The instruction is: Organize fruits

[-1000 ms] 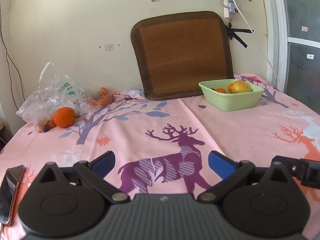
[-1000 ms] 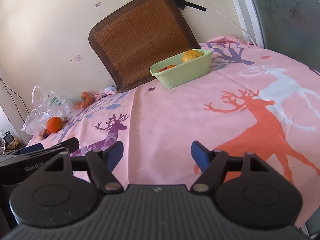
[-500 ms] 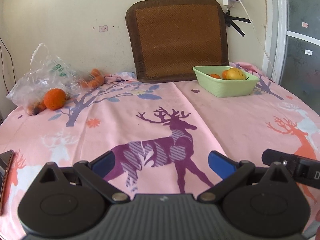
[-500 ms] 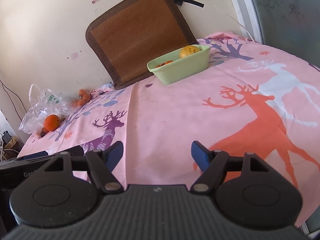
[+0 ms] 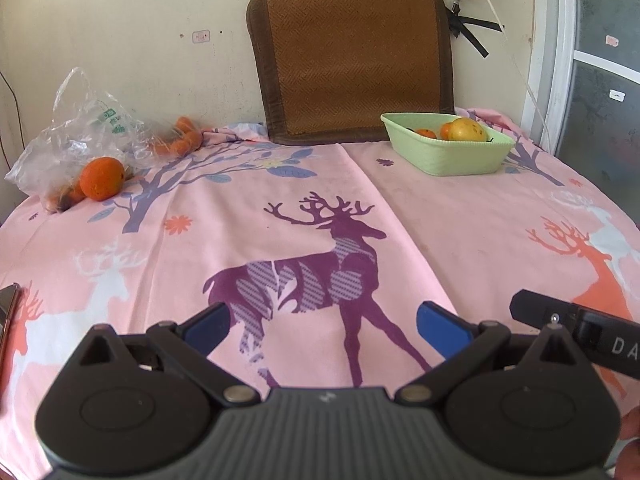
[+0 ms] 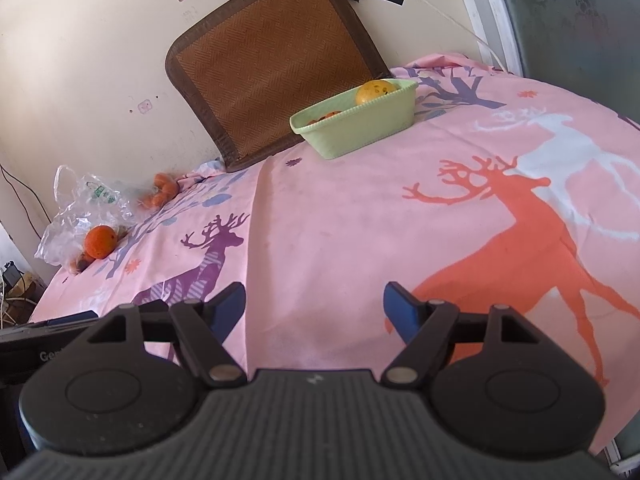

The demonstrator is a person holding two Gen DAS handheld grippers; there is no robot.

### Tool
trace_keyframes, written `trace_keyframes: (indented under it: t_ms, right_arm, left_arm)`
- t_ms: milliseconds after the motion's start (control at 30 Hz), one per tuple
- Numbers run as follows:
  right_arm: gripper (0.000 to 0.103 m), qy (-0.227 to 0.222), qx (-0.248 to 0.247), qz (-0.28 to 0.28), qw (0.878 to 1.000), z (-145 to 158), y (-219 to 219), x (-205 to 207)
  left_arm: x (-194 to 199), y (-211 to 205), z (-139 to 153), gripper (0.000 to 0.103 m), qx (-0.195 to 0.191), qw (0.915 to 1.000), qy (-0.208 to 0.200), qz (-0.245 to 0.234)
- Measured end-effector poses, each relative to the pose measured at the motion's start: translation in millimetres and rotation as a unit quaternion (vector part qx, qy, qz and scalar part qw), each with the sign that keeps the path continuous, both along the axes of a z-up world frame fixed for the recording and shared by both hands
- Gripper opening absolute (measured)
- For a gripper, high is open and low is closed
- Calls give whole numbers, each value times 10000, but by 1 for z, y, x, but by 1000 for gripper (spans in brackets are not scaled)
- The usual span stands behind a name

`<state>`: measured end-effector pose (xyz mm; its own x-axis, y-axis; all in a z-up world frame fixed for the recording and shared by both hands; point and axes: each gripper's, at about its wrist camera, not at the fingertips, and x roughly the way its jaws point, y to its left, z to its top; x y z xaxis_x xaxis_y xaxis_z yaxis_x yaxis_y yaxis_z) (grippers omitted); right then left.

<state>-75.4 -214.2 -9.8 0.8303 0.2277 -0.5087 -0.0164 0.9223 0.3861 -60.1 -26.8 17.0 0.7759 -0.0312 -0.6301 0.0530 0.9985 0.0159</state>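
Leftmost, a clear plastic bag (image 5: 80, 128) at the far edge of the surface (image 5: 280, 208), a large orange (image 5: 101, 178) touching its mouth, small oranges (image 5: 180, 142) just behind. Left tongs (image 5: 324, 326) released, holding nothing, over the purple deer. Right tongs (image 6: 314, 308) likewise spread apart and unladen. Far right, green basket (image 5: 452, 156) with a yellow fruit (image 5: 467, 129) and small oranges inside.

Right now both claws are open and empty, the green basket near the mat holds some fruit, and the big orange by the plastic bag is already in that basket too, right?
Not quite. The big orange is not in the green basket; the left wrist view shows it lying on the tablecloth beside the plastic bag. The rest stands: left claw and right claw are open and empty.
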Motion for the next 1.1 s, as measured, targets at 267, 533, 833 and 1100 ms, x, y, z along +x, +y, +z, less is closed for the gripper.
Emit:
trace_keyframes:
  t_ms: [267, 533, 833, 1100]
  right_arm:
    - [78, 75, 60, -42, 9999, -4, -3, 2]
    - [78, 96, 87, -72, 9999, -6, -5, 3]
    - [78, 75, 91, -153, 9998, -7, -8, 4]
    - [78, 78, 99, -163, 9998, -7, -9, 4]
  left_arm:
    - [0, -5, -3, 103, 22, 10000, 79, 7]
    - [2, -8, -6, 103, 59, 9999, 128, 11]
    - [6, -8, -10, 103, 173, 9997, 148, 111]
    - [7, -8, -11, 103, 212, 9995, 122, 176]
